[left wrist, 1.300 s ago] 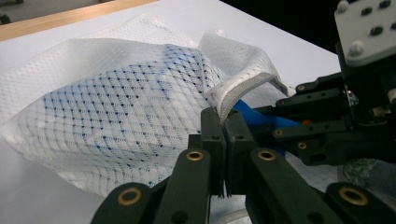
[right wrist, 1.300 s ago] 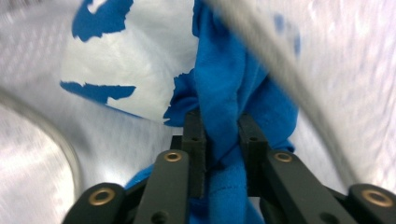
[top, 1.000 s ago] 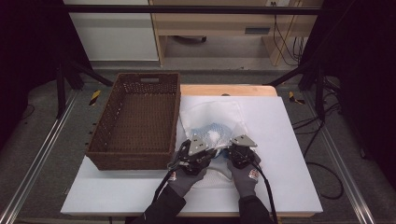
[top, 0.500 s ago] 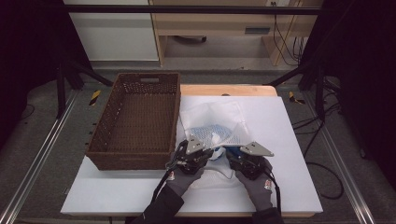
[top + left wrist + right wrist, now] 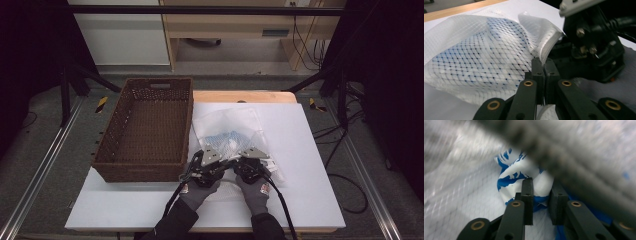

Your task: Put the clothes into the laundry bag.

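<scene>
On the bench beside the basket (image 5: 145, 130), the left gripper (image 5: 543, 65) pinches the mesh bag's (image 5: 486, 55) edge while the right gripper (image 5: 541, 185) stands narrowly parted inside it at the blue-and-white cloth (image 5: 521, 176).

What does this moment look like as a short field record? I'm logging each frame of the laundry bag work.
surface: white table
mesh bag: white net bag lying on the table right of the basket, blue-and-white cloth inside
basket: brown wicker basket, left part of the table, nothing visible in it
left tongs: shut on the bag's edge by its opening
right tongs: inside the bag, jaws a little apart around a fold of the cloth; grip not clear
hands: grey gloves, side by side at the bag's near end
</scene>
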`<state>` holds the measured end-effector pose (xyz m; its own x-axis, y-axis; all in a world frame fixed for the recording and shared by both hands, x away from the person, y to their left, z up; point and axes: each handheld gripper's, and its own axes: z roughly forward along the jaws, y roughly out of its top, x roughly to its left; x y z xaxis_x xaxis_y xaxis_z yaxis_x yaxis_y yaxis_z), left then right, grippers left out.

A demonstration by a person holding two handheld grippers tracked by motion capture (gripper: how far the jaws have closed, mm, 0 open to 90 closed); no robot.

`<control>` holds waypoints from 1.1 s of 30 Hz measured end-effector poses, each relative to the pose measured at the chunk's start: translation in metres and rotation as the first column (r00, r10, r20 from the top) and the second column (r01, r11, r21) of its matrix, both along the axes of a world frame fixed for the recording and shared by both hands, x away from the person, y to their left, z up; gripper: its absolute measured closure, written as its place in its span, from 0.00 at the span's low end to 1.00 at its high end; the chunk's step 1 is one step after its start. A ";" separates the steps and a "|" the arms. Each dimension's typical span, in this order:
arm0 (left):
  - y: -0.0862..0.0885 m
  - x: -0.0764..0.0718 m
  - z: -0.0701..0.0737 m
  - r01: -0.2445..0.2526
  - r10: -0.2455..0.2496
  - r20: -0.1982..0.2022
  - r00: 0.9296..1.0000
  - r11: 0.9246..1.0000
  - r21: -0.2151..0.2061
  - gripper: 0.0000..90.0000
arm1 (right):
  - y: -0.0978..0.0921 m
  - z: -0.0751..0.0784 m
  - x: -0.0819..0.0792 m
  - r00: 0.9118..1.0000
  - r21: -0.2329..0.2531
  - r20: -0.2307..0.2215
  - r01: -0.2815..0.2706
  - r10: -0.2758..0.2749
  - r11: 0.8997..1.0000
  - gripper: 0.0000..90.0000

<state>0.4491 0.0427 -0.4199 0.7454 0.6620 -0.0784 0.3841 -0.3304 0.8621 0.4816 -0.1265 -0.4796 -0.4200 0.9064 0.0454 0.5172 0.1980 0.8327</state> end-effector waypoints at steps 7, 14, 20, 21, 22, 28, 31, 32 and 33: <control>-0.002 -0.004 0.001 0.027 -0.027 0.007 1.000 1.000 0.007 0.98 | -0.001 0.006 0.013 0.992 0.020 0.093 0.084 -0.085 0.996 0.87; -0.004 0.000 -0.012 0.028 -0.028 -0.026 0.999 0.999 0.032 0.98 | -0.006 0.000 0.018 0.993 -0.025 0.057 0.109 -0.107 0.994 0.67; 0.000 0.003 -0.012 0.012 -0.011 -0.025 1.000 0.999 0.032 0.98 | -0.025 0.016 -0.023 0.999 -0.008 0.043 -0.029 0.029 1.000 0.57; 0.000 0.003 -0.012 0.012 -0.011 -0.025 1.000 0.999 0.032 0.98 | -0.025 0.016 -0.023 0.999 -0.008 0.043 -0.029 0.029 1.000 0.57; 0.001 0.004 -0.012 0.009 -0.008 -0.024 1.000 0.999 0.032 0.98 | -0.036 0.021 -0.041 0.996 -0.005 0.053 -0.069 0.069 0.998 0.58; 0.004 0.008 -0.015 -0.004 0.006 -0.037 0.999 0.999 0.039 0.97 | -0.071 0.035 -0.062 0.994 -0.015 0.105 -0.037 0.038 0.999 0.59; 0.002 0.007 -0.017 0.002 0.000 -0.040 0.999 0.999 0.053 0.92 | -0.081 0.032 -0.056 0.995 -0.026 0.101 0.003 0.000 1.000 0.58; 0.003 0.004 -0.017 0.008 -0.006 -0.037 0.999 0.998 0.063 0.89 | -0.091 0.024 -0.046 0.996 -0.049 0.079 0.046 -0.042 0.998 0.58; 0.004 0.002 -0.016 0.013 -0.011 -0.036 0.999 0.998 0.065 0.86 | -0.095 0.019 -0.041 0.996 -0.060 0.058 0.064 -0.060 0.996 0.58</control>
